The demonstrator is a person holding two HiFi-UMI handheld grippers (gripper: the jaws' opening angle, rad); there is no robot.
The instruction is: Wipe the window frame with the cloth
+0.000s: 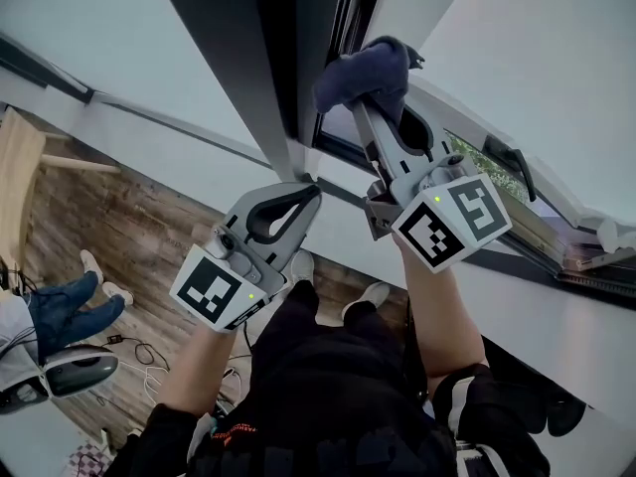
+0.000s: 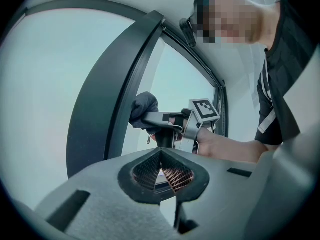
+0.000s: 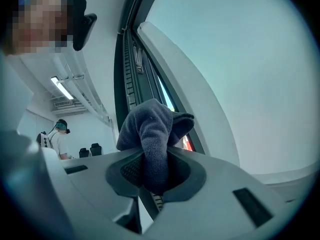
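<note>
A dark blue cloth point(image 1: 370, 70) is bunched in my right gripper point(image 1: 372, 97), which is shut on it and presses it against the dark window frame point(image 1: 288, 58) where the frame meets the open sash. In the right gripper view the cloth point(image 3: 154, 134) bulges out of the gripper point(image 3: 152, 176) beside the frame's channel point(image 3: 127, 69). My left gripper point(image 1: 308, 191) hangs lower left of it, near the frame's base, shut with nothing in it point(image 2: 161, 170). From the left gripper view I see the cloth point(image 2: 143, 109) against the frame point(image 2: 112, 99).
The window handle point(image 1: 514, 159) and the open white sash point(image 1: 556, 58) lie to the right. Below are a wooden floor point(image 1: 129, 246), a seated person's legs point(image 1: 70, 306), a grey appliance point(image 1: 75, 371) with a cord, and a wooden board point(image 1: 18, 177). Another person point(image 3: 57, 136) stands far off.
</note>
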